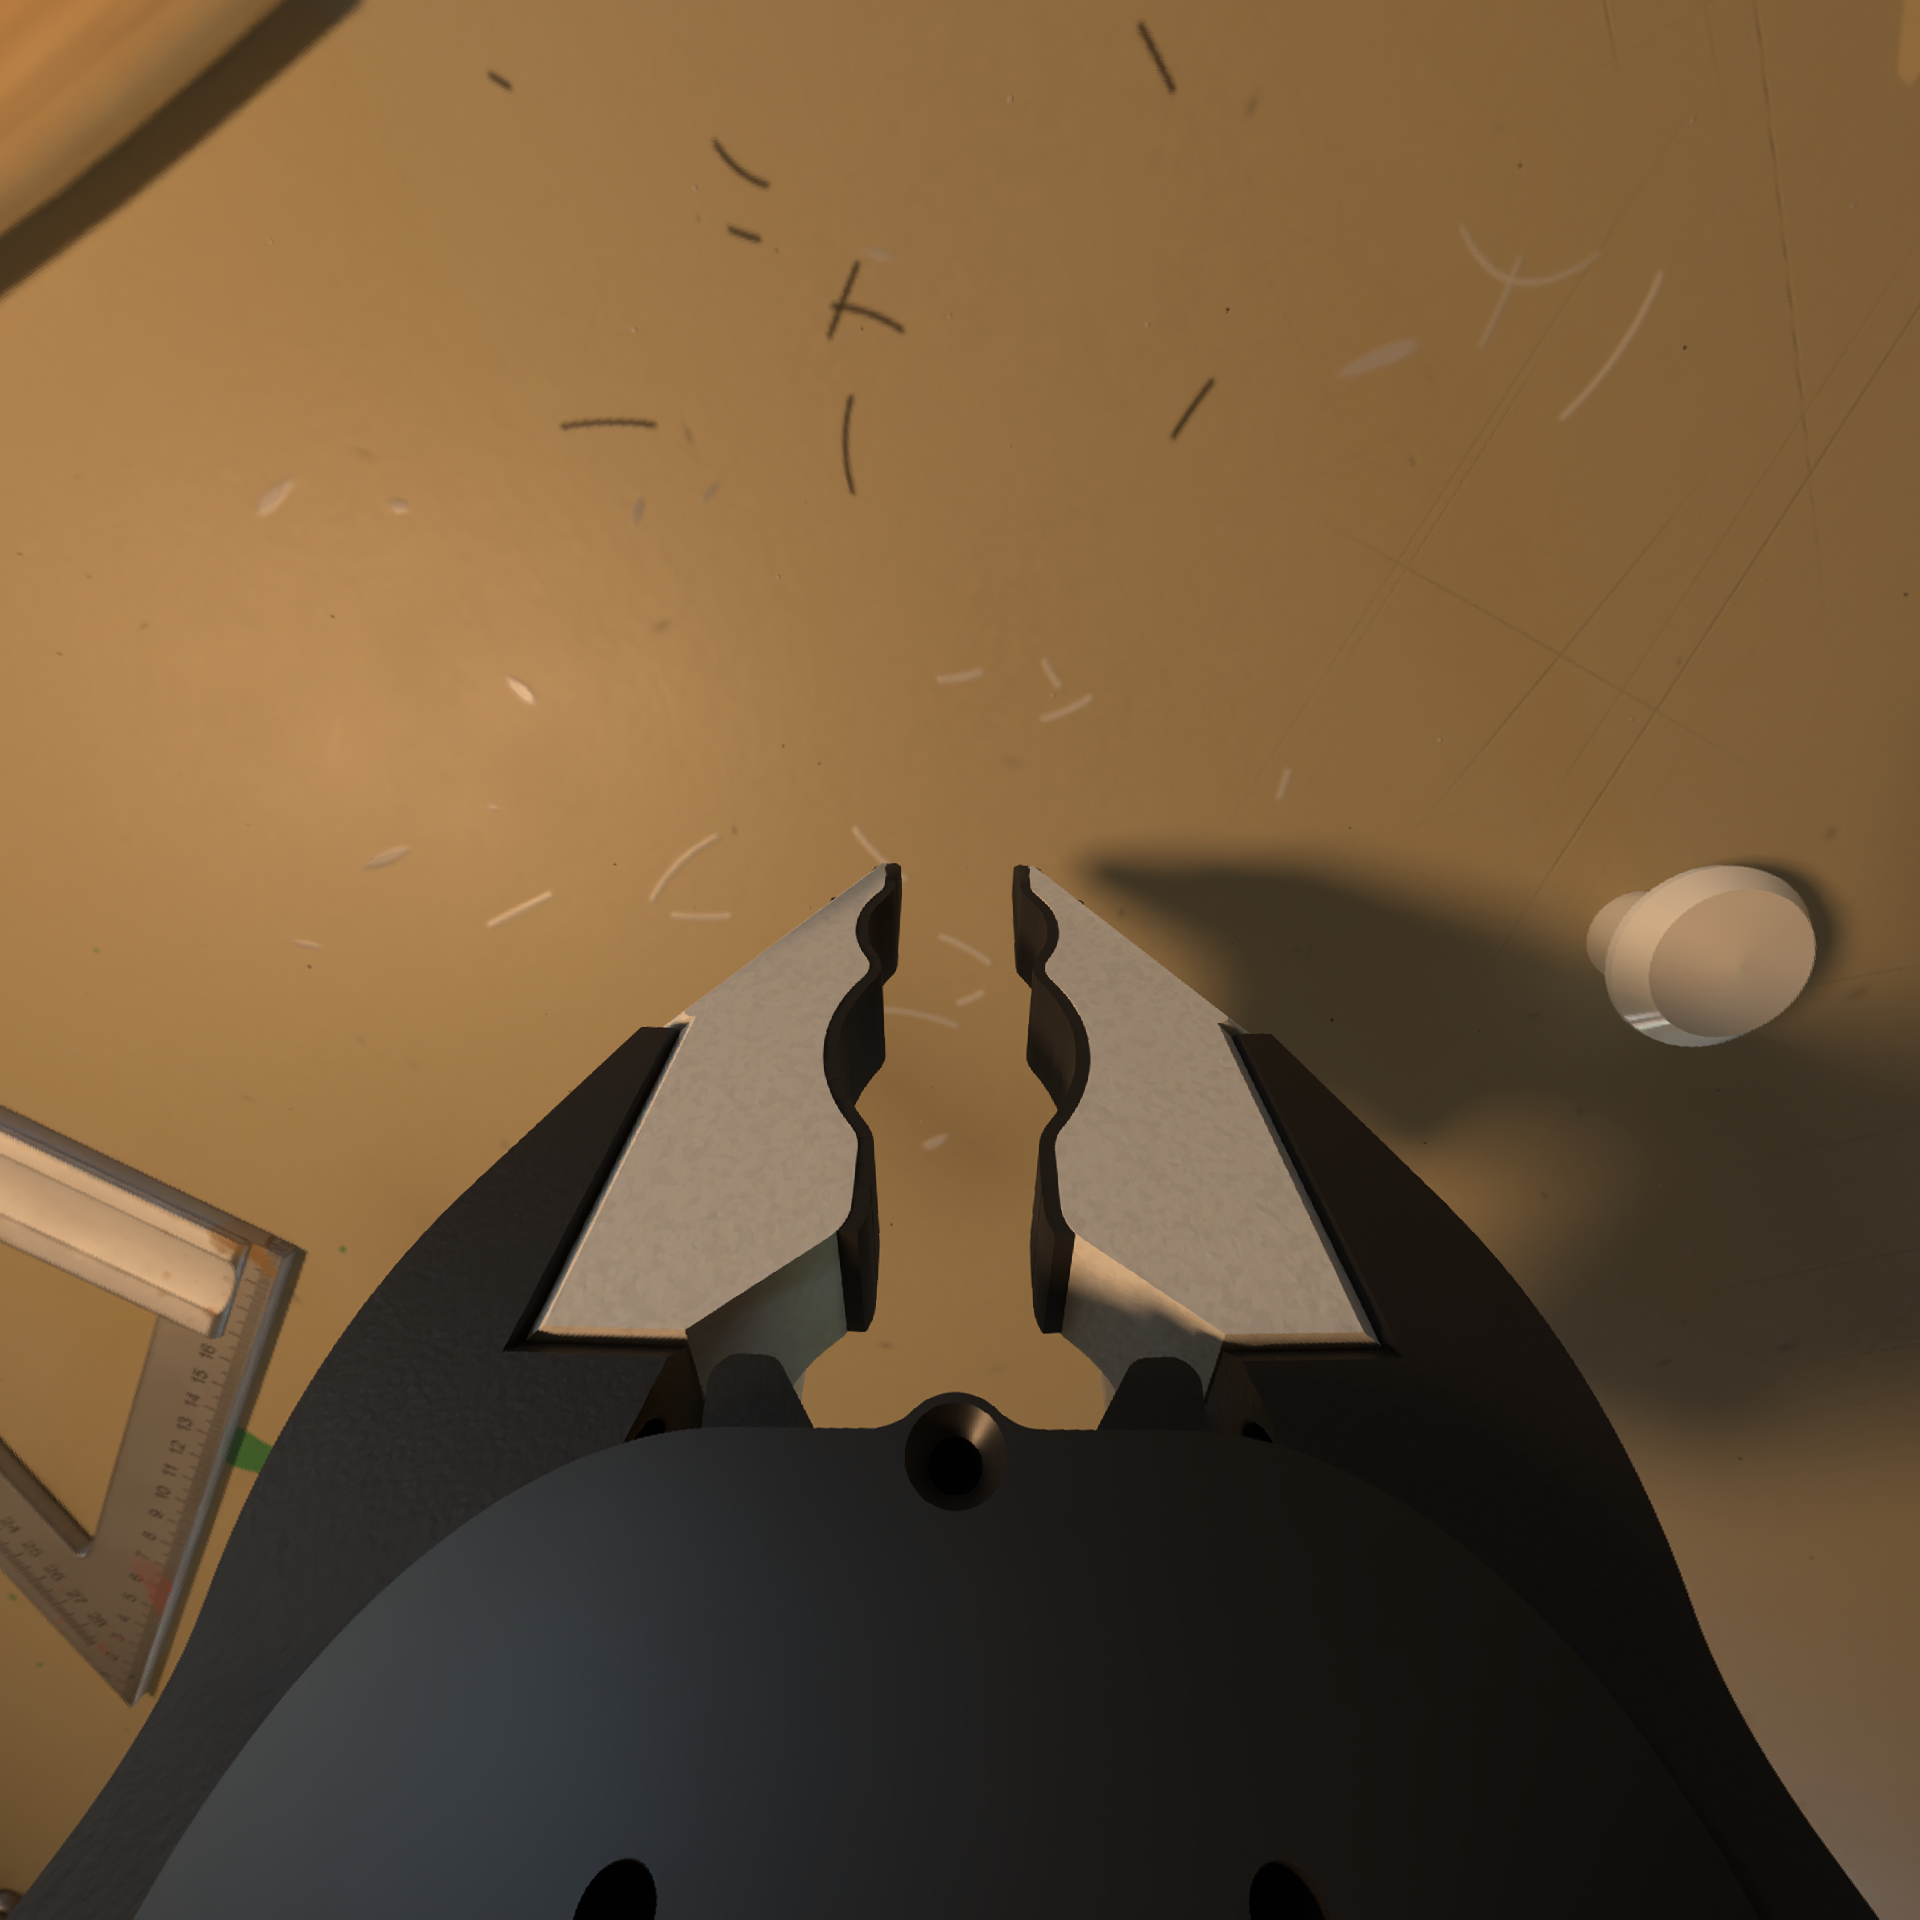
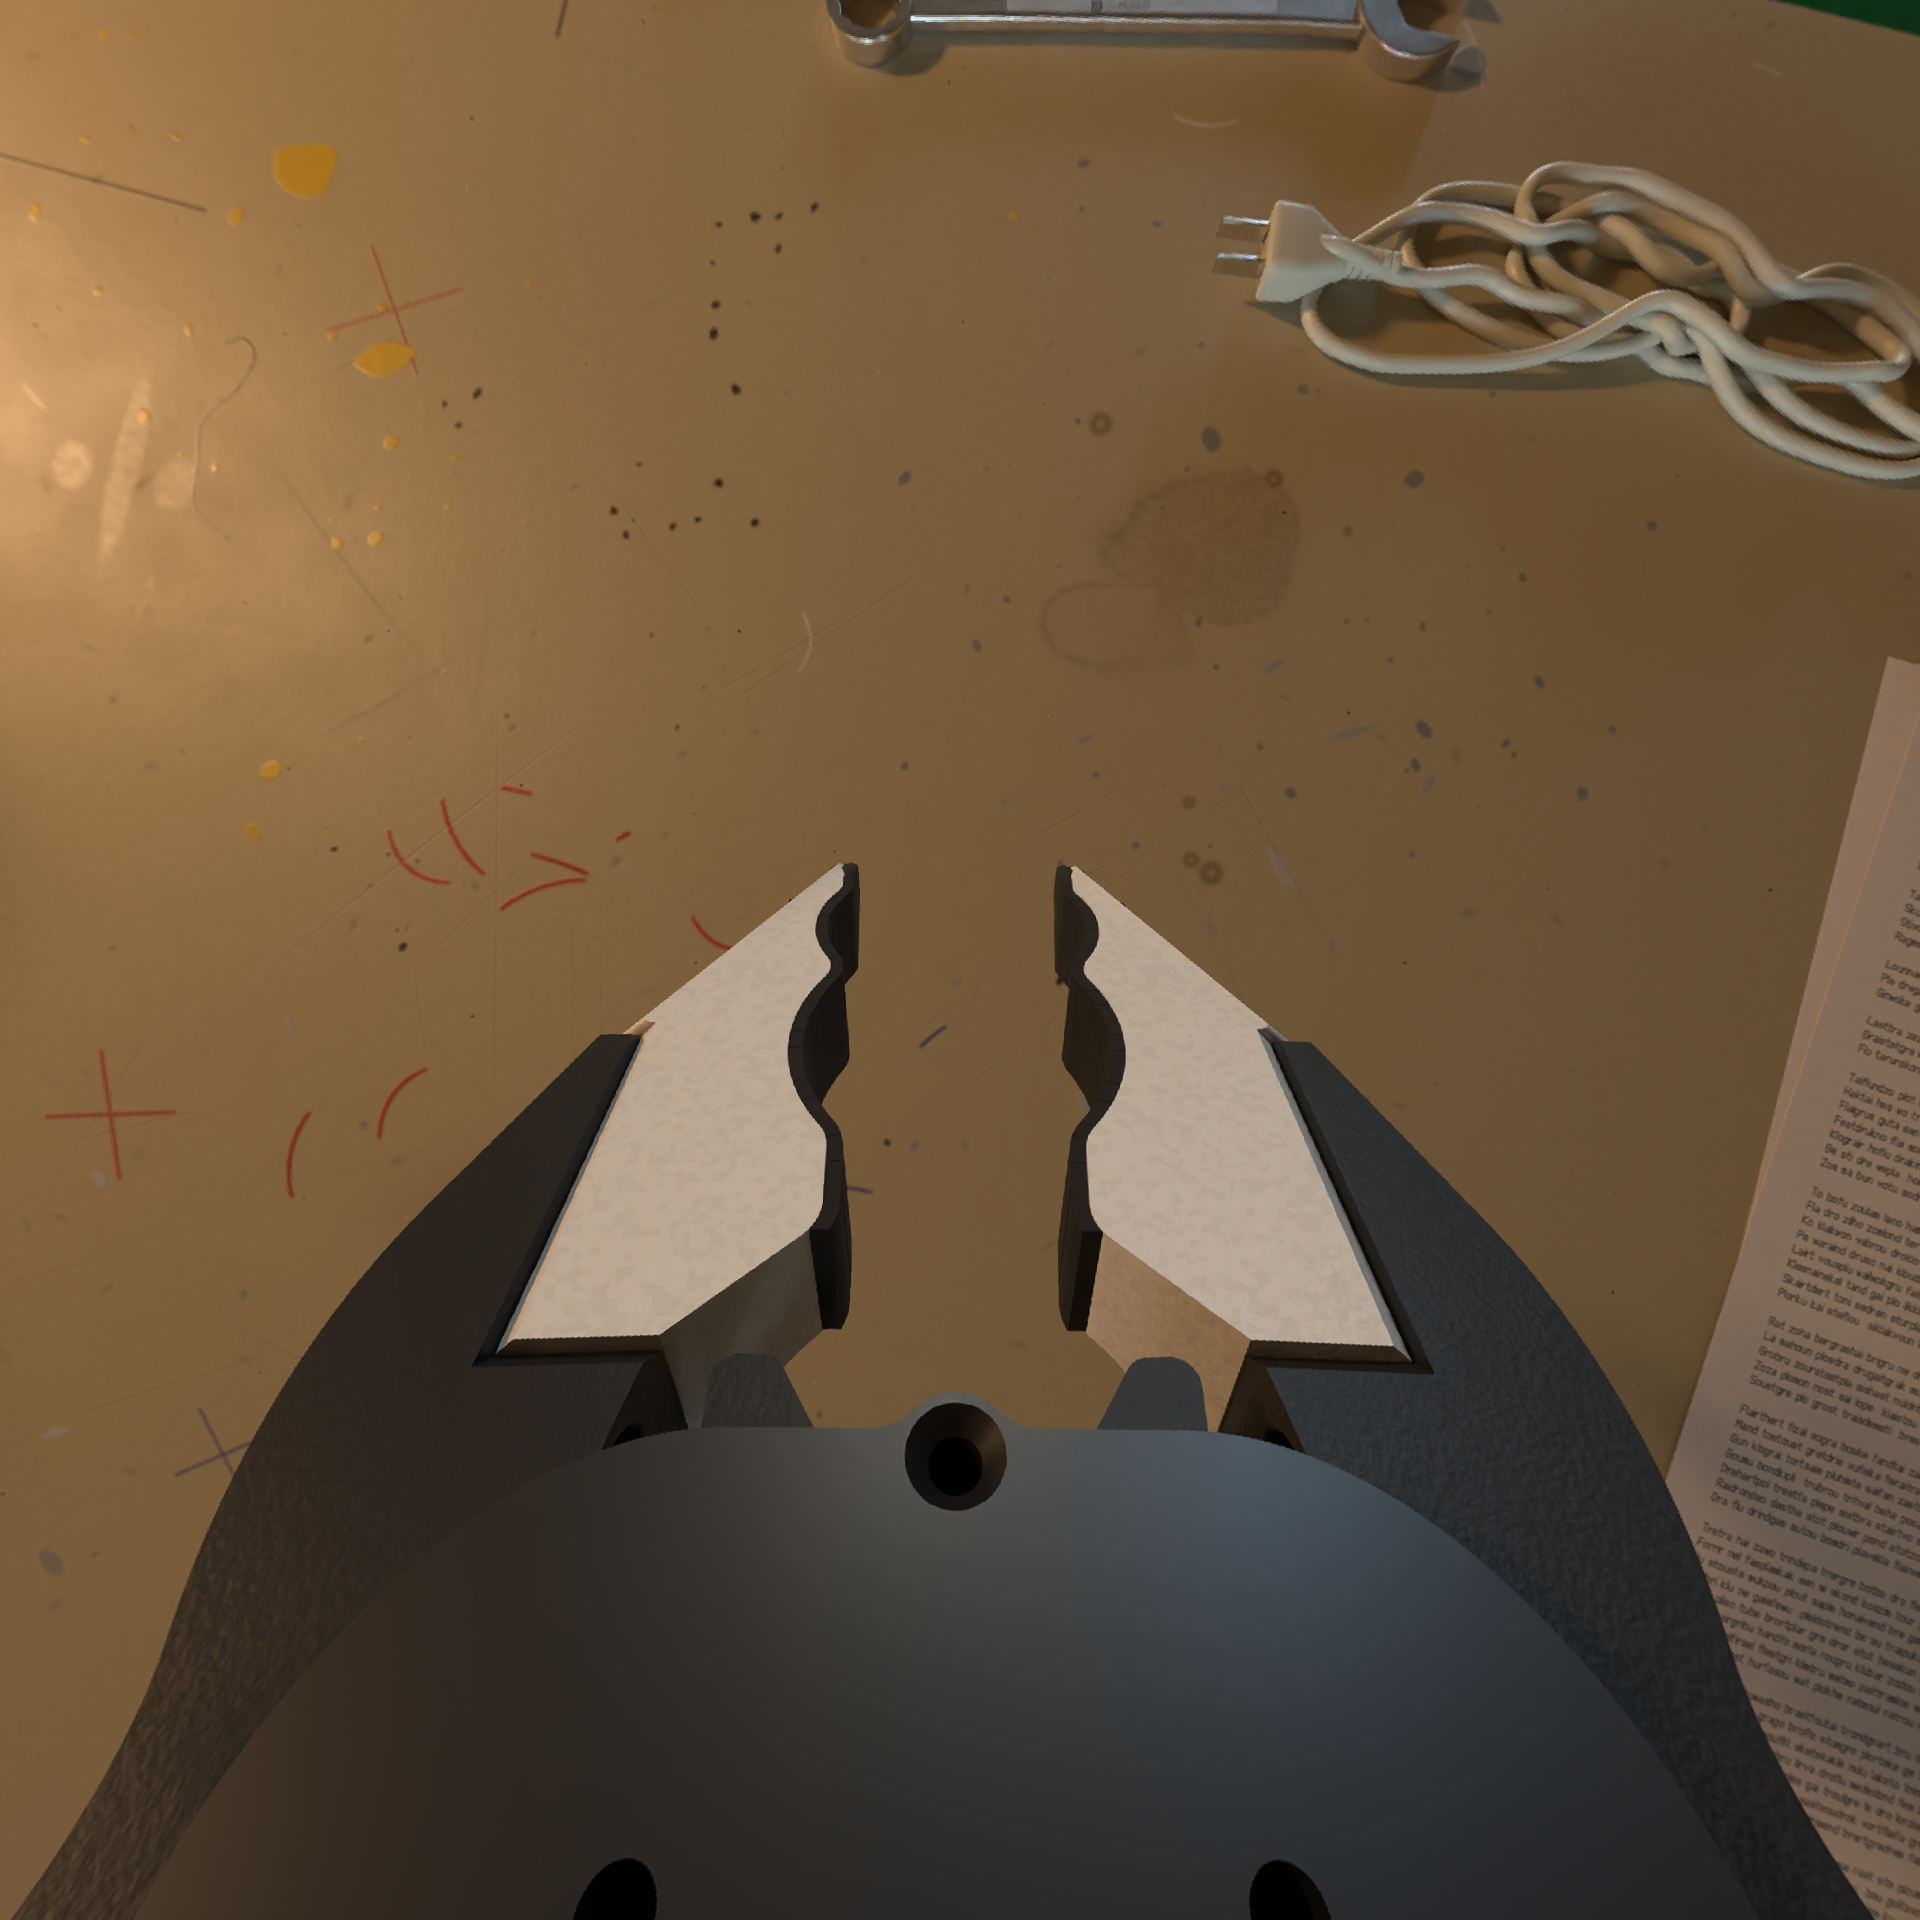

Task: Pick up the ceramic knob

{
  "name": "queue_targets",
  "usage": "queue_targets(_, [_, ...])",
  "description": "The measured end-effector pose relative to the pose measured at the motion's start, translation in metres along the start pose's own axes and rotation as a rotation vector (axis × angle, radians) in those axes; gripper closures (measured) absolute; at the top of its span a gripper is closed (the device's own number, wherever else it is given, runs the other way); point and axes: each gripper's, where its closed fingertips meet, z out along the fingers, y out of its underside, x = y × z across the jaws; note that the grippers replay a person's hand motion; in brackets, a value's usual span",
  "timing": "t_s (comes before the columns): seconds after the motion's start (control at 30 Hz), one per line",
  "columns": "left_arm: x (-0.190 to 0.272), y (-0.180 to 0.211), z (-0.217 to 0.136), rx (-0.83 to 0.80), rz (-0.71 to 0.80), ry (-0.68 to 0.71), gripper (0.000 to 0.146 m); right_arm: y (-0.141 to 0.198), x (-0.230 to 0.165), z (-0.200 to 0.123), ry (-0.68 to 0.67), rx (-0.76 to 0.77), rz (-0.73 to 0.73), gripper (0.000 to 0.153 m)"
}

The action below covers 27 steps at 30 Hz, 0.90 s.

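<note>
The left gripper (image 1: 956, 873) holds its jaws slightly parted with nothing between them; only bare table (image 1: 623, 644) shows in the narrow gap. The right gripper (image 2: 956, 873) has its jaws spread wider, and they too are empty.

In the left wrist view, the ceramic knob (image 1: 1704, 951) lies on the table off to the right of the jaws, level with the fingertips and well apart from them. It is pale cream, tipped on its side, with its broad round face turned toward the camera and its short stem pointing away to the left. A dark shadow falls across the table between the jaws and the knob. At the lower left edge lies a metal set square (image 1: 156, 1434) with a ruled scale. Dark and pale scratch marks scatter over the tan surface ahead.

In the right wrist view, a coiled white power cord (image 2: 1621, 301) with its plug lies at the upper right, a steel wrench (image 2: 1132, 31) rests along the top edge, and a printed paper sheet (image 2: 1829, 1247) runs down the right side. Yellow paint spots (image 2: 304, 168) and red pen marks dot the table to the left.
</note>
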Motion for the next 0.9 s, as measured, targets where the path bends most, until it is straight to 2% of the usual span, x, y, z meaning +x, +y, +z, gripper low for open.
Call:
queue_targets(0.13, [-0.003, -0.008, -0.013, 0.071, -0.009, -0.021, 0.119, 0.002, 0.0, 0.004, 0.015, -0.02, -0.009, 0.115])
queue_targets(0.3, [0.009, -0.023, -0.058, 0.23, 0.034, -0.01, 0.115, 0.001, 0.002, 0.003, 0.023, -0.012, -0.007, 0.116])
queue_targets(0.4, [0.054, -0.025, -0.085, 0.296, 0.217, 0.12, 0.111, 0.002, 0.002, 0.002, 0.022, -0.013, -0.006, 0.115])
queue_targets(0.47, [0.087, -0.023, -0.094, 0.31, 0.37, 0.173, 0.1, 0.002, 0.001, 0.003, 0.015, -0.013, -0.005, 0.115])
queue_targets(0.53, [0.115, -0.021, -0.095, 0.281, 0.453, 0.226, 0.09, 0.002, 0.001, 0.003, 0.014, -0.014, -0.005, 0.115])
queue_targets(0.63, [0.14, -0.026, -0.089, 0.247, 0.487, 0.281, 0.08, 0.003, 0.001, 0.003, 0.01, -0.015, -0.006, 0.115])
queue_targets(0.73, [0.156, -0.018, -0.077, 0.18, 0.525, 0.355, 0.079, 0.004, 0.003, 0.002, 0.007, -0.015, -0.004, 0.115])
queue_targets(0.9, [0.159, 0.002, -0.045, -0.005, 0.613, 0.303, 0.076, 0.005, 0.005, 0.0, 0.003, -0.014, -0.002, 0.115])
